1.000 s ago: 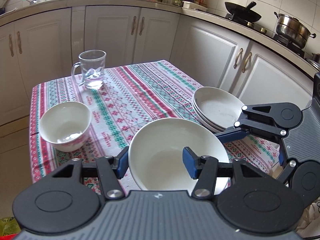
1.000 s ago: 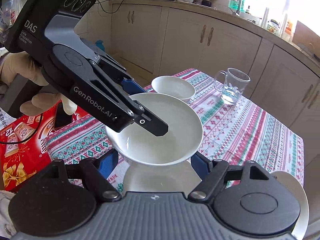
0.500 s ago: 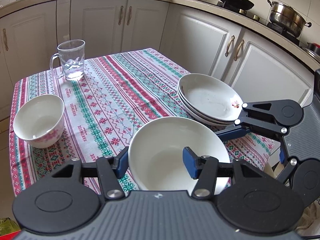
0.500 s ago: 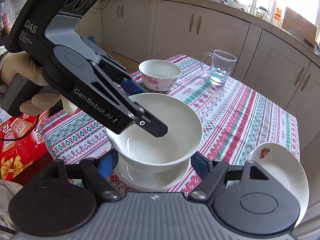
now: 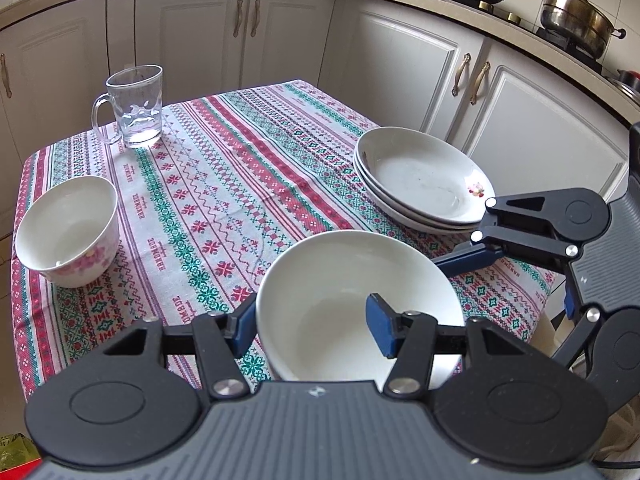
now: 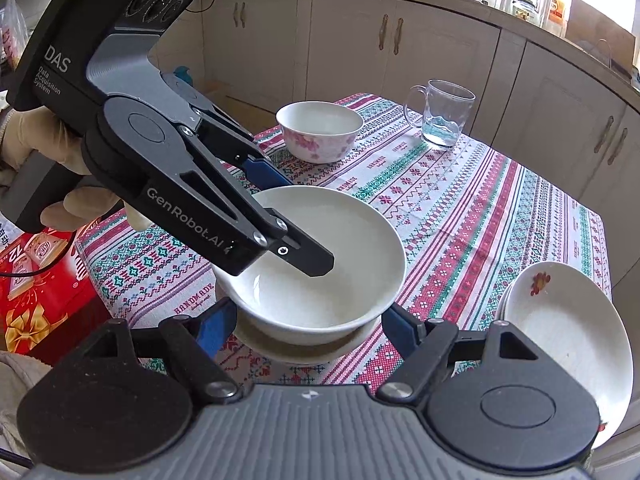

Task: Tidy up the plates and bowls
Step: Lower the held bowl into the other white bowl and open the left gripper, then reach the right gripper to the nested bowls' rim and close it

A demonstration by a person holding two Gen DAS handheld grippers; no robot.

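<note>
My left gripper (image 5: 312, 322) pinches the rim of the white bowl (image 5: 356, 304), 1 finger inside, 1 outside. My right gripper (image 6: 310, 326) is spread wide around it, above a saucer (image 6: 280, 350). Farther off: stacked plates (image 5: 420, 178), floral bowl (image 5: 68, 232), glass mug (image 5: 134, 106).

plain white bowl (image 5: 352, 292), pink-flowered white bowl (image 5: 68, 232), red-and-green patterned tablecloth (image 5: 240, 168), blue-padded black fingers (image 5: 380, 330).
</note>
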